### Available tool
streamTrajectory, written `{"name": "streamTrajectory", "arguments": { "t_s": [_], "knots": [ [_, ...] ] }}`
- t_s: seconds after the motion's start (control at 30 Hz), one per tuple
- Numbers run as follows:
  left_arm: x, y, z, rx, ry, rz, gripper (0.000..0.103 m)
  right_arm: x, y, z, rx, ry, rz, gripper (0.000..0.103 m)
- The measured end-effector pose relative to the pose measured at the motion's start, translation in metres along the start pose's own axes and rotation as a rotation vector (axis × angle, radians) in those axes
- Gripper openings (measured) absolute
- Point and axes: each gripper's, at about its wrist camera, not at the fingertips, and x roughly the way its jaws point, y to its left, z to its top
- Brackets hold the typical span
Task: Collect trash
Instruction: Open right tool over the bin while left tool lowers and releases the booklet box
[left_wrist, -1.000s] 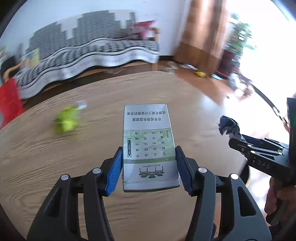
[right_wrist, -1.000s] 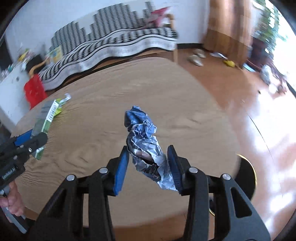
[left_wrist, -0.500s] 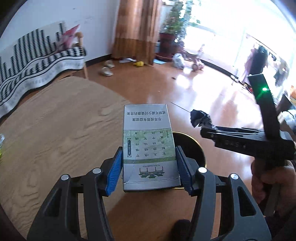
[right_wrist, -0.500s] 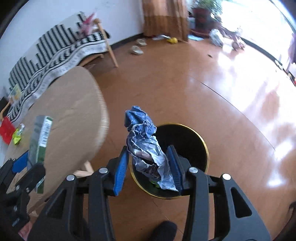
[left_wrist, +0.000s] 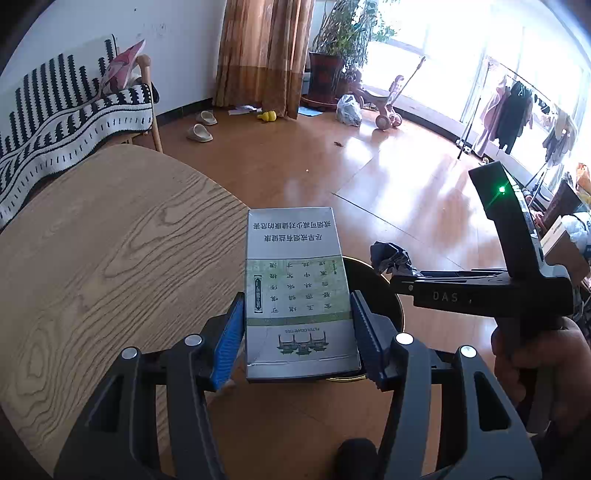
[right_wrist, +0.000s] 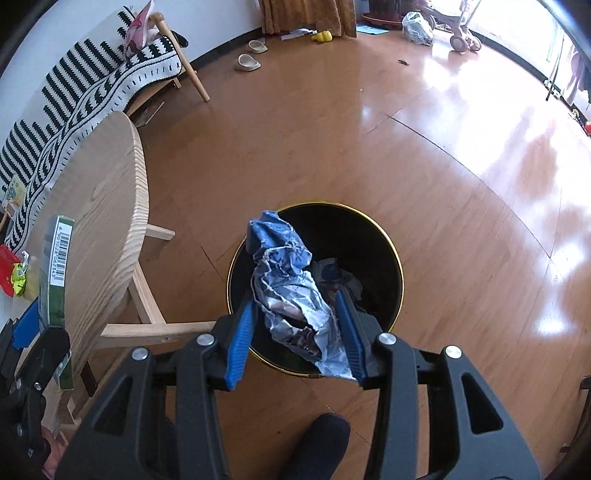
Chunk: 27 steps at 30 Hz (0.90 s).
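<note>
Your right gripper (right_wrist: 295, 325) pinches the crumpled wrapper (right_wrist: 291, 291) over the bin (right_wrist: 384, 236); your left gripper (left_wrist: 297, 332) clamps the cigarette box (left_wrist: 297, 295) beside it. Spread the jaws next.

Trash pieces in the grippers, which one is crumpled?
The blue wrapper in the right gripper, over the bin. The cigarette box in the left gripper is flat and rigid.

Glossy card cigarette box (left_wrist: 299, 291), crinkled shiny foil wrapper (right_wrist: 295, 295), matt grained wood bench (left_wrist: 110, 240), glossy black bin (right_wrist: 384, 243), polished wooden floor (right_wrist: 424, 166).
</note>
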Motion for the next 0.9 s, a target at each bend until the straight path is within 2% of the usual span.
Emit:
{"name": "streamTrajectory", "arguments": {
  "t_s": [0.37, 0.4, 0.43, 0.5, 0.9],
  "knots": [
    [0.001, -0.006, -0.001, -0.001, 0.006, 0.001, 0.055, 0.0, 0.001, 0.005, 0.011, -0.01, 0.004, 0.047],
    [0.001, -0.006, 0.0, -0.002, 0.007, 0.002, 0.055, -0.001, 0.001, 0.005, 0.011, -0.014, 0.005, 0.052],
    [0.001, -0.005, 0.0, -0.003, 0.009, 0.003, 0.055, -0.002, 0.001, 0.006, 0.013, -0.018, 0.007, 0.062],
    [0.002, -0.005, 0.0, -0.003, 0.011, 0.005, 0.055, -0.005, 0.001, 0.006, 0.018, -0.033, 0.005, 0.067],
    [0.013, -0.011, -0.002, 0.004, 0.037, -0.009, 0.055, -0.013, -0.006, 0.008, 0.054, -0.066, 0.005, 0.072]
  ]
}}
